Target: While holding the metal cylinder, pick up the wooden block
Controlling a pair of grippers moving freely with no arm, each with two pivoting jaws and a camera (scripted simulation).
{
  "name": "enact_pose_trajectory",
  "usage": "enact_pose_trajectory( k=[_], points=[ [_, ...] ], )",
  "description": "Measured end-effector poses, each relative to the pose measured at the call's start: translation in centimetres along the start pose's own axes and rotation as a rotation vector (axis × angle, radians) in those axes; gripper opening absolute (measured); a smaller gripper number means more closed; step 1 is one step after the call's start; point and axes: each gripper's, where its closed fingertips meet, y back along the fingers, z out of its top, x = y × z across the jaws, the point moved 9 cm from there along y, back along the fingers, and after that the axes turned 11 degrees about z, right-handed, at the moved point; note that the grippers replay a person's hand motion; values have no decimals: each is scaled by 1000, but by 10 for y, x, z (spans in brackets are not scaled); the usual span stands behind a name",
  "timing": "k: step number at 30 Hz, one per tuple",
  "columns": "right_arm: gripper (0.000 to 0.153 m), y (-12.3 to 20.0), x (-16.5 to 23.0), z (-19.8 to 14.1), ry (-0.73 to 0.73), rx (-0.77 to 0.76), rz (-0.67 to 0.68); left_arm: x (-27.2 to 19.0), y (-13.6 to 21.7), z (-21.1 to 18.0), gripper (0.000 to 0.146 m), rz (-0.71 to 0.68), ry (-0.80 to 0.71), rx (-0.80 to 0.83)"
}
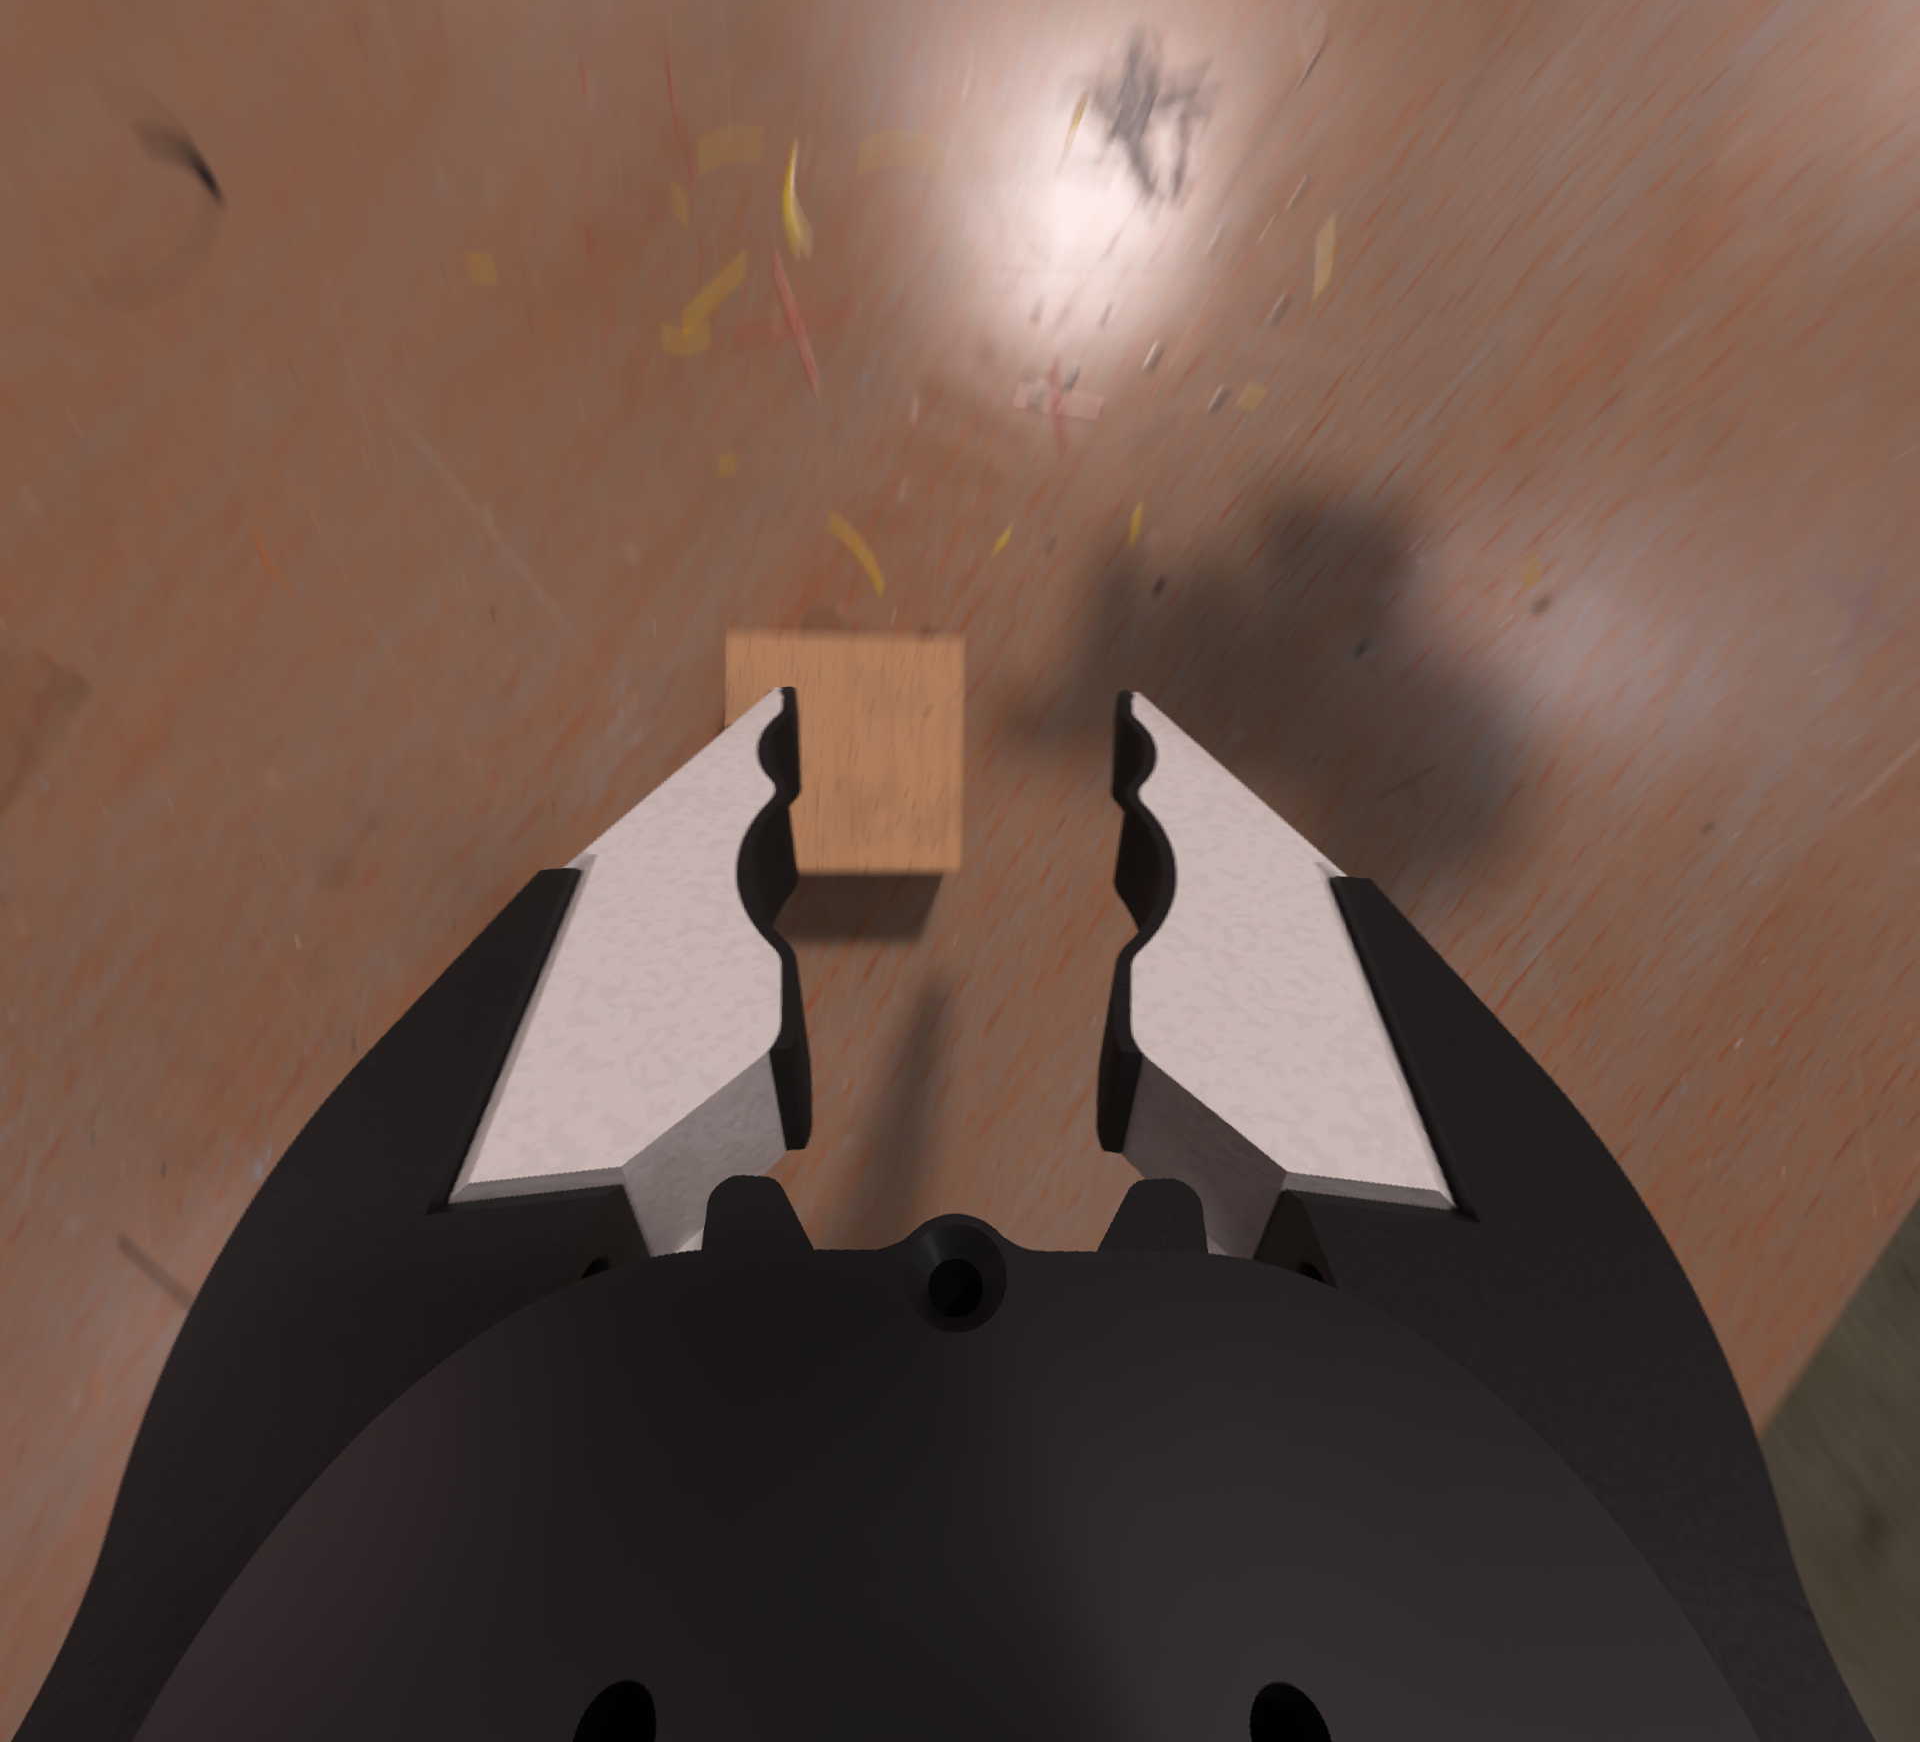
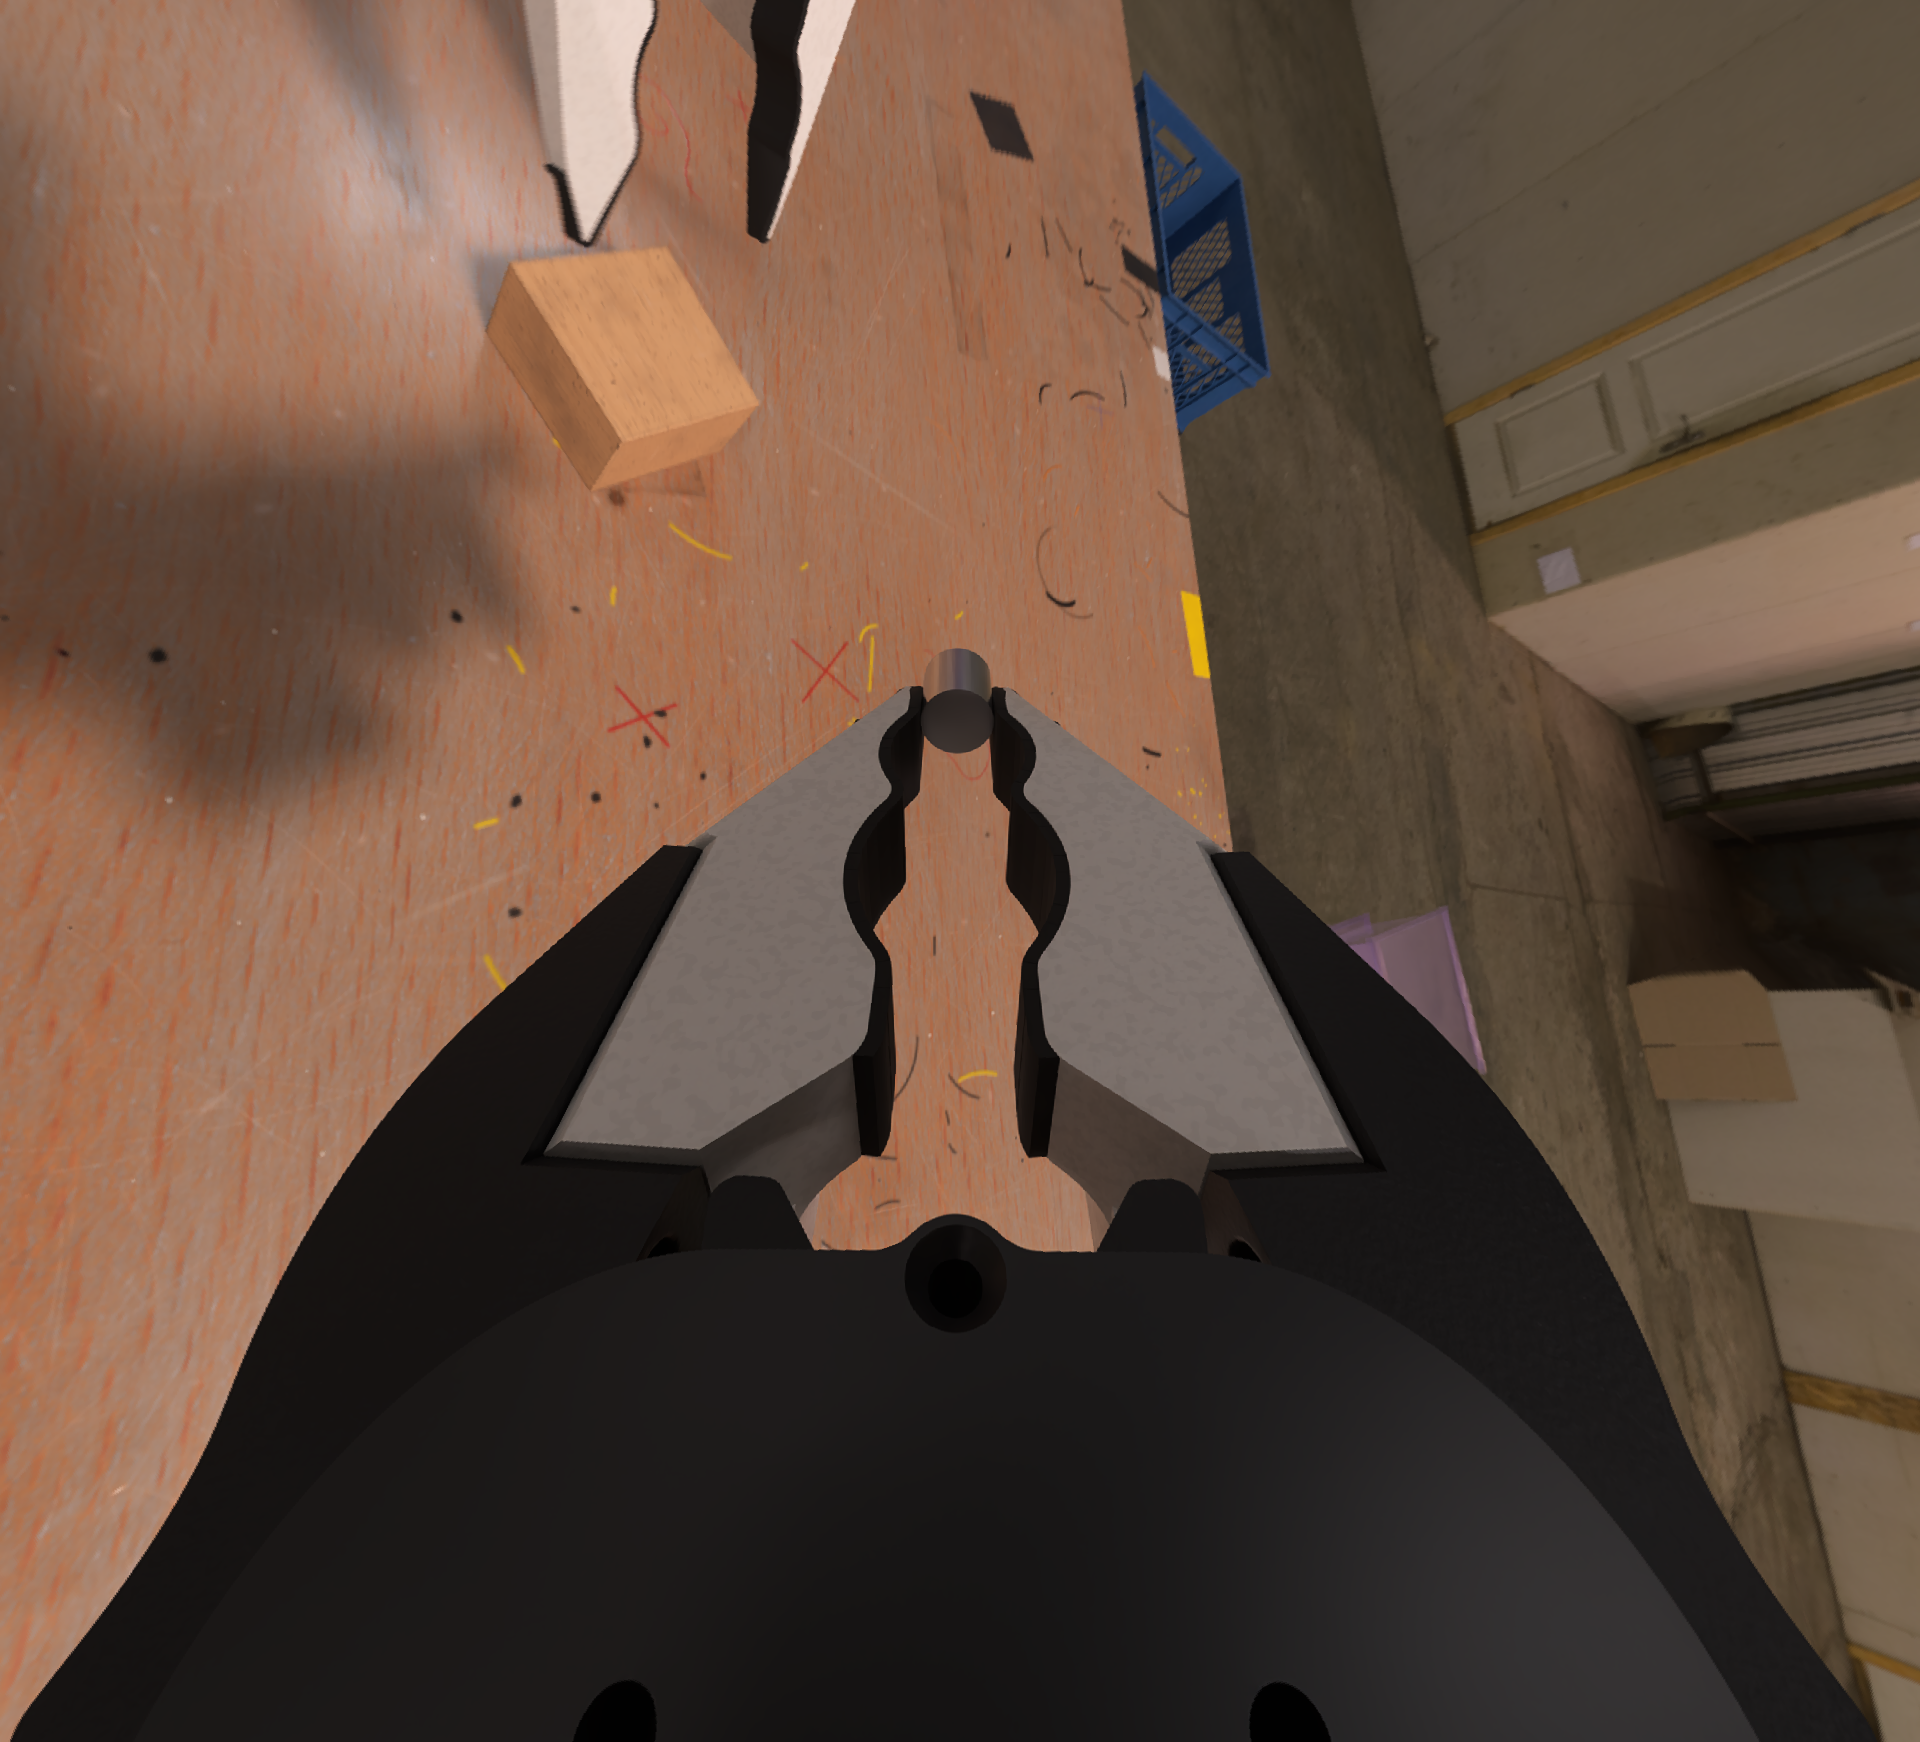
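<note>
Bench (image 2: pixel 312 757): reddish wood, scratched and paint-flecked. Left gripper (image 1: pixel 956 705): fingers spread wide above the wooden block (image 1: pixel 878 757), not touching it. Wooden block: lay flat on bench, just below those fingertips. Right gripper (image 2: pixel 956 705): fingers pinched the metal cylinder (image 2: pixel 956 705) at their tips, clear of the block.

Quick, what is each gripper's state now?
Left gripper: open, above the wooden block.
Right gripper: closed, holding the metal cylinder.
</note>
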Motion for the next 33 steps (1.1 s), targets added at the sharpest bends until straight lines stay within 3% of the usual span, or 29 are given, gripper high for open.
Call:
enact_pose_trajectory(
  k=[4,8,13,16,19,21,26,33],
  points=[
    [12,-2,-2,-6,-8,32,11,3,-40,-15,87,84,-79,308],
    [12,4,-3,-9,-18,31,5,3,-64,-21,99,93,-142,370],
    [12,22,-8,-12,-35,8,-52,4,-85,-28,101,104,-167,454],
    [12,42,-17,-17,-95,17,-179,5,-89,-29,99,76,-143,451],
    [12,68,-23,-18,-151,-46,-321,11,-87,-26,78,96,-94,459],
    [12,82,-23,-15,-154,-91,-384,18,-87,-25,78,87,-41,471],
    [12,89,-15,-7,-154,-12,-340,24,-53,-3,78,211,-5,286],
    [12,35,-9,-21,-244,257,-53,6,35,28,78,516,-34,-34]
  ],
)
